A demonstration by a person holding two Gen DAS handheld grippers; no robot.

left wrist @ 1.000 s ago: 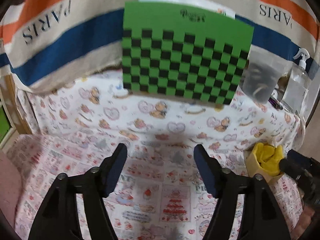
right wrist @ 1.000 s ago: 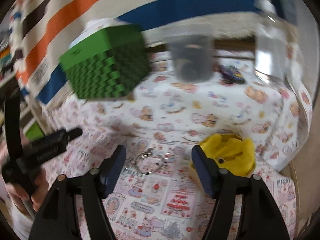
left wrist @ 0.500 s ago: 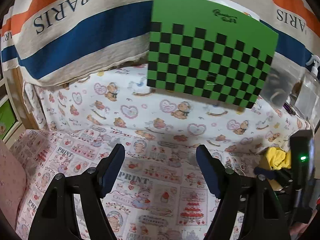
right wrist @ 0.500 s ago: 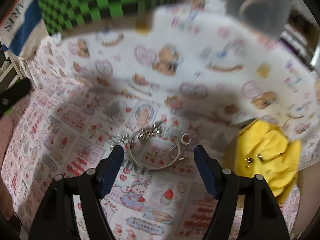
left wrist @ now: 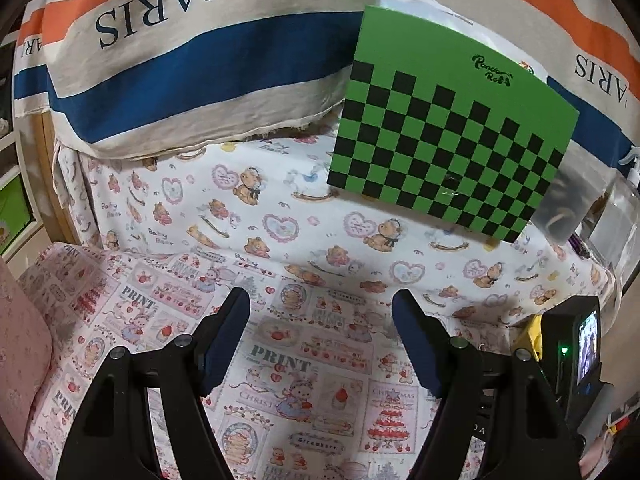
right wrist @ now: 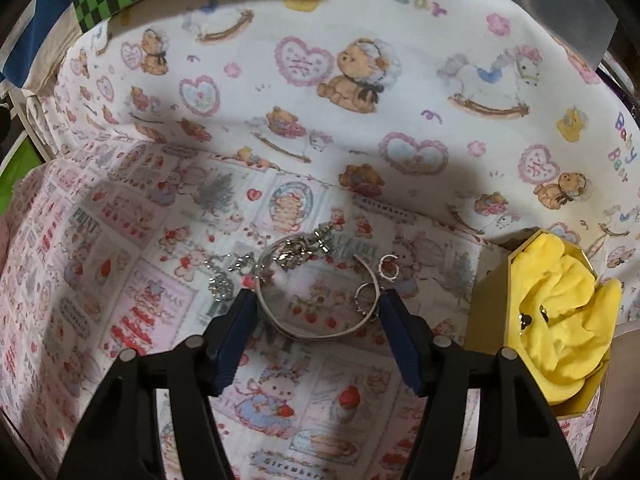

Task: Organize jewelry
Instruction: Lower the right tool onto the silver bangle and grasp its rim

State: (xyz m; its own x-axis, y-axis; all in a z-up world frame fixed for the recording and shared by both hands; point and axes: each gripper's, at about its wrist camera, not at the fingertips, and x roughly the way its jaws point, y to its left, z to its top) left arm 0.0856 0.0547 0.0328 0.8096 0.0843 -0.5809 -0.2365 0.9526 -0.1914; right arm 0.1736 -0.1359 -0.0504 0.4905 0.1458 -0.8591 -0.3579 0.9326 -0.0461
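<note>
In the right wrist view a silver bangle (right wrist: 316, 330) lies on the printed cloth with a silver chain (right wrist: 228, 276) to its left and small rings (right wrist: 388, 268) at its right. My right gripper (right wrist: 318, 298) is open, low over the cloth, its fingertips on either side of the bangle. A gold box (right wrist: 490, 312) lined with yellow cloth (right wrist: 560, 312) stands at the right, holding small earrings. My left gripper (left wrist: 322, 314) is open and empty above bare cloth. The right gripper's body (left wrist: 576, 352) shows at the left wrist view's right edge.
A green and black checkered box (left wrist: 448, 140) stands at the back against a striped "PARIS" fabric (left wrist: 192, 52). A grey translucent container (left wrist: 564, 208) and a clear pump bottle (left wrist: 624, 200) stand at the back right. The bear-print cloth (right wrist: 360, 80) covers the far table.
My right gripper has swung down and forward until its open fingertips flank the bangle. My left gripper has shifted left, so the checkered box now sits further right in its view.
</note>
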